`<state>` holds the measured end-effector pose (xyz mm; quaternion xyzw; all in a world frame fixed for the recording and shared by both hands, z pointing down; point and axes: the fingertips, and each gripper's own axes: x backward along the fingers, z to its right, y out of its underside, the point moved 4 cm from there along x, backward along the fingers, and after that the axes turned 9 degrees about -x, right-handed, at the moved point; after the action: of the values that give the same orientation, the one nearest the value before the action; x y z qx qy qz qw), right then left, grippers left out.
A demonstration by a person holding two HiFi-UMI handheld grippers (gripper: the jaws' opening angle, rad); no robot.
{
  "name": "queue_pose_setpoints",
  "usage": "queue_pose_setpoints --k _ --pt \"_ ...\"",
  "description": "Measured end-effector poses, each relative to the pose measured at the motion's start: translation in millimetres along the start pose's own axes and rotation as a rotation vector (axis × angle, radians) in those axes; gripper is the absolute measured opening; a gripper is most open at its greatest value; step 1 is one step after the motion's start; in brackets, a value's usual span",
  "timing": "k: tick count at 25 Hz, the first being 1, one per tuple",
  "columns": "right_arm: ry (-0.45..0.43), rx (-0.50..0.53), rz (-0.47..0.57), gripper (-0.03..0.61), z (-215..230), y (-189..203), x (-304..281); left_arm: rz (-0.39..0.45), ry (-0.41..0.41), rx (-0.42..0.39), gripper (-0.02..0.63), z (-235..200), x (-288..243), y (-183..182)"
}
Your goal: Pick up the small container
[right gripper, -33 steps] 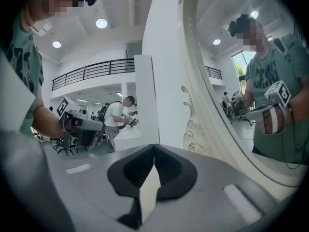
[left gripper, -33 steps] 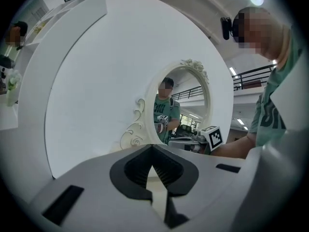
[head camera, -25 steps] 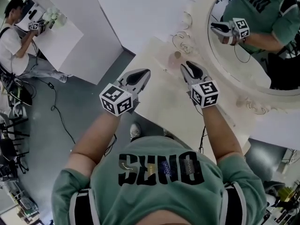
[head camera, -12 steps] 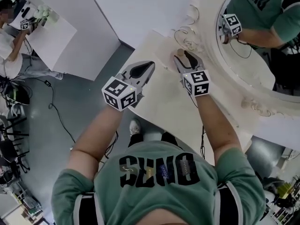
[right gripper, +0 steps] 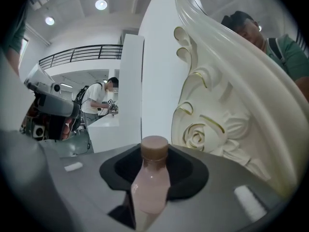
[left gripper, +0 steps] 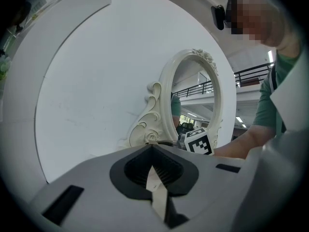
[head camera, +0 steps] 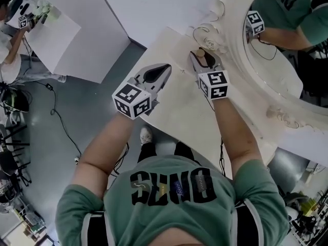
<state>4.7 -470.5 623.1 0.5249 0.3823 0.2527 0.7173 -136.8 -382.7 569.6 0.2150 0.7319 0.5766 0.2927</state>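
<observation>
Right gripper [head camera: 204, 59] has the small container [right gripper: 150, 182] between its two jaws, and they appear closed against its pink body. The brown cap stands clear above the dark pads. The bottle's long axis runs upright, crosswise to the jaws' reach, so a lift straight up would go along that axis. I judge the grasp made and the raising not yet done.

Just beyond the jaw tips, and to their right, is the carved scroll of the mirror frame [right gripper: 207, 124]. It is near enough that the lift wants to stay clear of it.

The left gripper [head camera: 163, 70] is well apart on the right gripper's left, over the pale table [head camera: 179, 111]. Its jaws are together with nothing between them. The right gripper is plainly the nearer one.

The bottle's base is hidden below the jaws in the right gripper view. In the head view the gripper covers all but the cap, so I cannot tell whether the bottle rests on the table or hangs free.
</observation>
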Motion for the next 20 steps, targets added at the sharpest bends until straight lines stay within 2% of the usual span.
queue_pose_setpoints --k 2,10,20 --pt "-0.008 -0.004 -0.009 0.137 0 -3 2 0.001 0.001 0.003 0.003 0 0 0" --pt "-0.034 -0.016 0.013 0.137 -7 -30 33 0.040 0.011 -0.031 0.003 7 4 -29" --pt "-0.031 -0.026 0.059 0.137 -8 -124 74 0.139 0.042 -0.127 0.003 20 -4 -121"
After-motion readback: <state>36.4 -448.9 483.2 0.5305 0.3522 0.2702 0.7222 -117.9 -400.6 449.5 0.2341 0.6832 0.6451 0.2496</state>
